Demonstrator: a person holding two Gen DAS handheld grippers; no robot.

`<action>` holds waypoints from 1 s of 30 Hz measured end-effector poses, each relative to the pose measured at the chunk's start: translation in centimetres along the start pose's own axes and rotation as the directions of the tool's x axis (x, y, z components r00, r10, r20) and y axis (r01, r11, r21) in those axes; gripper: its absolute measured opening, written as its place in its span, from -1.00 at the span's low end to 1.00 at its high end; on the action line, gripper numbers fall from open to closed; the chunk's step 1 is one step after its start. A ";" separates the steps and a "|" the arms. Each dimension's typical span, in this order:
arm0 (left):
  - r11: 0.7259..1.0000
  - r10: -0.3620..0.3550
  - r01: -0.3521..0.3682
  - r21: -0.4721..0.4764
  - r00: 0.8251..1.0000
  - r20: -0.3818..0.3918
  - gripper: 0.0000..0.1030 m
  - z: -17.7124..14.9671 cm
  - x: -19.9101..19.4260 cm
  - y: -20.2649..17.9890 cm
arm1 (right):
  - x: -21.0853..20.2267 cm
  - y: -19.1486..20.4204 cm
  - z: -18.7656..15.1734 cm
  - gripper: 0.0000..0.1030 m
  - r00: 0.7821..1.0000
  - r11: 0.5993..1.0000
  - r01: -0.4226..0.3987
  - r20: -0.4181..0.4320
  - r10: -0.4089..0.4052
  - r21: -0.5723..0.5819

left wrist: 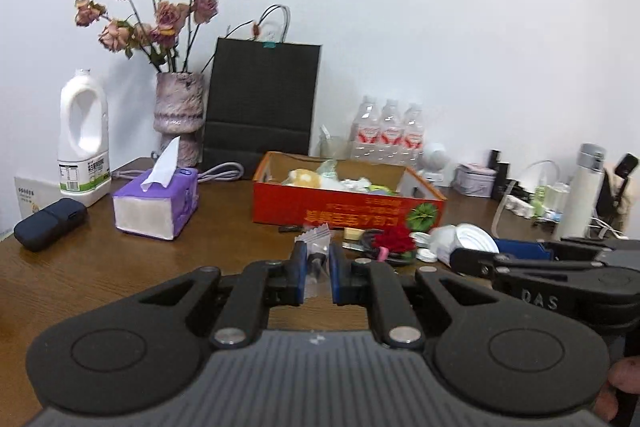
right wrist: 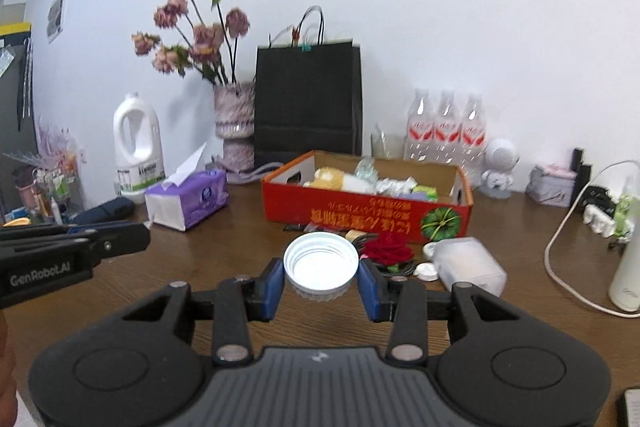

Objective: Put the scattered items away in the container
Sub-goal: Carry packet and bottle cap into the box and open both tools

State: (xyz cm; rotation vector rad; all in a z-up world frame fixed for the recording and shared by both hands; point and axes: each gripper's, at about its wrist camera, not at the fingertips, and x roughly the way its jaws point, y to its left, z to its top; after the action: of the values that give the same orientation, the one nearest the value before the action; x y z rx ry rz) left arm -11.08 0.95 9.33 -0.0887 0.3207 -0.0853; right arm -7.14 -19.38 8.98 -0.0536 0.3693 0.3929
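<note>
My left gripper [left wrist: 318,269] is shut on a small clear packet [left wrist: 316,241] with a dark piece inside, held above the wooden table. My right gripper [right wrist: 321,281] is shut on a white ribbed cap [right wrist: 320,263], whose open side faces the camera. Behind both stands the red-orange cardboard box [left wrist: 344,209] [right wrist: 360,213], with several wrapped and soft items inside. In front of it lie a red rose [right wrist: 388,247], a small white lid [right wrist: 426,270] and a frosted plastic case [right wrist: 470,263]. From the left wrist, the right gripper [left wrist: 480,251] and its cap [left wrist: 476,237] show on the right.
A purple tissue pack [left wrist: 156,205], a white jug [left wrist: 84,143], a vase of dried roses [left wrist: 178,115] and a black paper bag [left wrist: 262,103] line the back left. Three water bottles [right wrist: 446,135], a robot figurine [right wrist: 498,167], a white cable [right wrist: 560,247] and a white flask [left wrist: 580,191] stand to the right.
</note>
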 end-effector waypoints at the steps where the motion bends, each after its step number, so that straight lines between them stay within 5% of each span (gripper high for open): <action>1: 1.000 -0.012 0.012 -0.001 1.000 -0.003 -0.76 -0.5 -0.6 -0.2 | -0.7 0.1 -0.4 -0.25 1.000 1.000 0.006 0.014 -0.006 -0.002; 9: 0.999 -0.053 0.053 -0.005 0.998 0.026 -0.76 -2.1 -1.9 -1.6 | -4.1 0.3 -2.5 -0.25 0.993 0.998 0.054 0.109 -0.050 -0.034; 17: 0.996 -0.085 0.086 -0.014 0.996 0.031 -0.76 1.6 3.7 -0.6 | -0.6 -1.5 -0.4 -0.25 0.993 0.997 0.072 0.093 -0.071 -0.007; 24: 0.992 -0.127 0.127 0.013 0.992 -0.020 -0.76 10.7 17.2 2.0 | 9.8 -7.6 9.3 -0.25 0.999 0.995 0.050 0.012 -0.051 0.083; 27: 0.980 -0.197 0.195 -0.028 0.970 -0.143 -0.76 14.1 25.7 1.6 | 17.1 -11.5 13.6 -0.25 0.994 0.992 0.061 -0.092 -0.051 0.109; 30: 0.978 -0.203 0.208 -0.005 0.948 -0.245 -0.76 15.6 33.6 -0.6 | 26.0 -15.3 16.5 -0.25 0.962 0.986 0.084 -0.271 -0.042 0.146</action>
State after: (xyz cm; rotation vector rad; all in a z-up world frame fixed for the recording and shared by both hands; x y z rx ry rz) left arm 25.62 -1.74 13.64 -0.0910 0.5571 -0.3082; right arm 26.64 -22.02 14.68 0.0354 0.6624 0.2927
